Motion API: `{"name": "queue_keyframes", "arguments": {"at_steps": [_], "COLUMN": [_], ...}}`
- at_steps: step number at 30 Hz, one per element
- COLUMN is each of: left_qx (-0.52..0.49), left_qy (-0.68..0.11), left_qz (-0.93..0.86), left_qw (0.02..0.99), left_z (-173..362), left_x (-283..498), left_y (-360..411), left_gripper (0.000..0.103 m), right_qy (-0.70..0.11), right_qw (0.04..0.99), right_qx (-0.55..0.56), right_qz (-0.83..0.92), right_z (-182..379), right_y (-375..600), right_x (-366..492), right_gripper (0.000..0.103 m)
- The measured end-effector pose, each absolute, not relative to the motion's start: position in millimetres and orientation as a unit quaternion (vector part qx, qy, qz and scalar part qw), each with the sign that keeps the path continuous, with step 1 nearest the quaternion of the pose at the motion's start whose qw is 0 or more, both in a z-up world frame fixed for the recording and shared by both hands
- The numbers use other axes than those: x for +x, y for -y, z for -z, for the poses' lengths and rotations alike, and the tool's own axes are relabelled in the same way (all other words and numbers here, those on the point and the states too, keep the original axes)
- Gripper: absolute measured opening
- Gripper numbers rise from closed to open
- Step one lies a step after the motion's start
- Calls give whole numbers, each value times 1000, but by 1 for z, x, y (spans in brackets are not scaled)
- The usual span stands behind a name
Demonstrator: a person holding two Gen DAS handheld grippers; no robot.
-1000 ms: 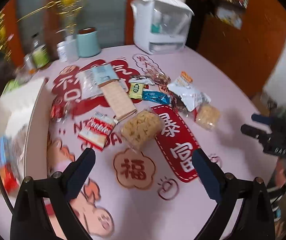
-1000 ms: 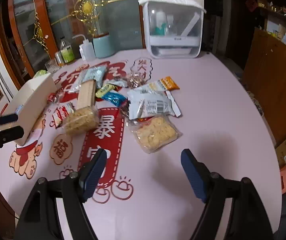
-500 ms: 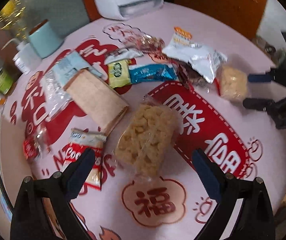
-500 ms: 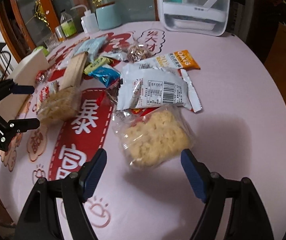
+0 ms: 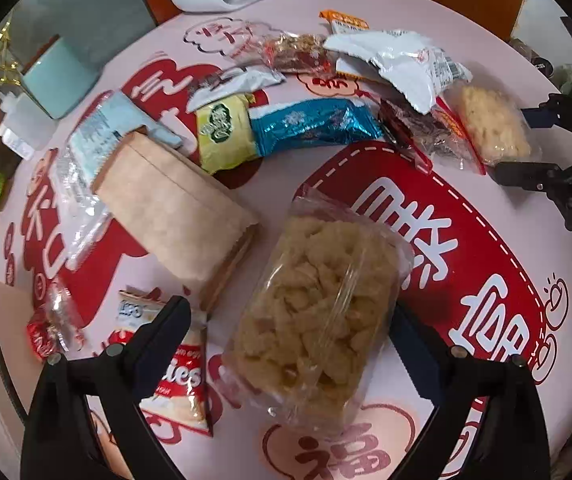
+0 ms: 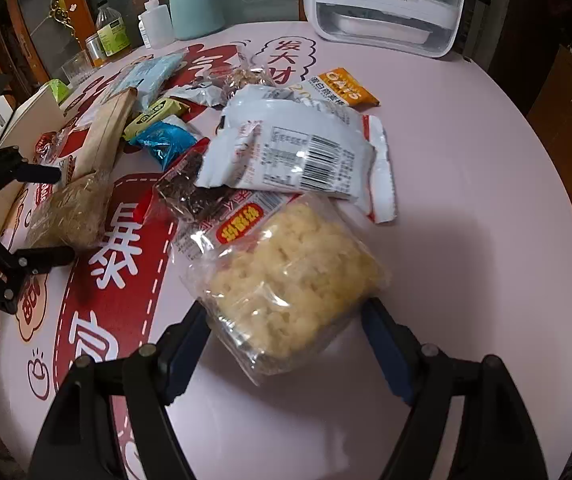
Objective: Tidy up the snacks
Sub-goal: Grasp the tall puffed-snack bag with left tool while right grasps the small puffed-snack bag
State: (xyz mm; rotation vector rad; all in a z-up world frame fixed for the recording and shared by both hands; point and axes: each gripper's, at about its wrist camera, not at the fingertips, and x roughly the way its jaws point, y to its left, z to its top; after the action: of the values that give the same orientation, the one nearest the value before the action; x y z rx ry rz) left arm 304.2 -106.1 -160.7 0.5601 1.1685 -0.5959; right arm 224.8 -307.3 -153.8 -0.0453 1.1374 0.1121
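Several snack packs lie on a pink round table (image 6: 465, 208). My left gripper (image 5: 289, 320) is open, its fingers on either side of a clear bag of brown fried snacks (image 5: 317, 312), which also shows in the right wrist view (image 6: 70, 212). My right gripper (image 6: 286, 324) is open around the near end of a clear bag of pale yellow puffed snacks (image 6: 293, 280), seen also in the left wrist view (image 5: 489, 128). Nearby lie a tan cracker pack (image 5: 174, 208), a blue foil pack (image 5: 313, 126), a white barcode pack (image 6: 293, 156) and a red-white cookie pack (image 5: 178, 384).
A white lidded appliance (image 6: 385, 4) stands at the table's far side. A teal canister (image 6: 196, 10), squeeze bottle (image 6: 156, 26) and jars stand at the far left. A pale cardboard box (image 6: 34, 116) sits at the left edge. An orange oats pack (image 6: 345, 88) lies beyond the pile.
Both grippers have moved forward and down over the table. Each now has its open fingers on either side of a bag; the right one was short of its bag before.
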Motion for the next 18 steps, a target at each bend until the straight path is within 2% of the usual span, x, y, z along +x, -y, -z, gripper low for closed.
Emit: {"name": "queue_keyframes", "arguments": {"at_steps": [6, 7, 10, 11, 15, 16, 18], "left_qx": [255, 253, 240, 238, 237, 236, 231], "left_qy": [-534, -534, -533, -537, -532, -529, -525], "left_qz": [274, 276, 288, 284, 275, 273, 271], "left_qw": [758, 758, 758, 758, 765, 768, 773], "left_z": [162, 161, 157, 156, 153, 152, 148], "left_x": [308, 308, 304, 303, 291, 287, 281], "left_y": [110, 111, 113, 113, 114, 113, 110], "left_gripper": [96, 92, 64, 64, 63, 63, 63], "right_qy": [-531, -527, -512, -504, -479, -473, -465], "right_qw": [846, 848, 857, 862, 876, 879, 882], "right_qx": [-31, -25, -7, -1, 5, 4, 3], "right_qz": [-42, -45, -55, -61, -65, -69, -72], "right_z": [156, 155, 154, 153, 148, 146, 141], "right_y": [303, 303, 305, 306, 304, 303, 300], "right_x": [229, 229, 227, 225, 216, 213, 208], "right_gripper": [78, 78, 72, 68, 63, 56, 56]}}
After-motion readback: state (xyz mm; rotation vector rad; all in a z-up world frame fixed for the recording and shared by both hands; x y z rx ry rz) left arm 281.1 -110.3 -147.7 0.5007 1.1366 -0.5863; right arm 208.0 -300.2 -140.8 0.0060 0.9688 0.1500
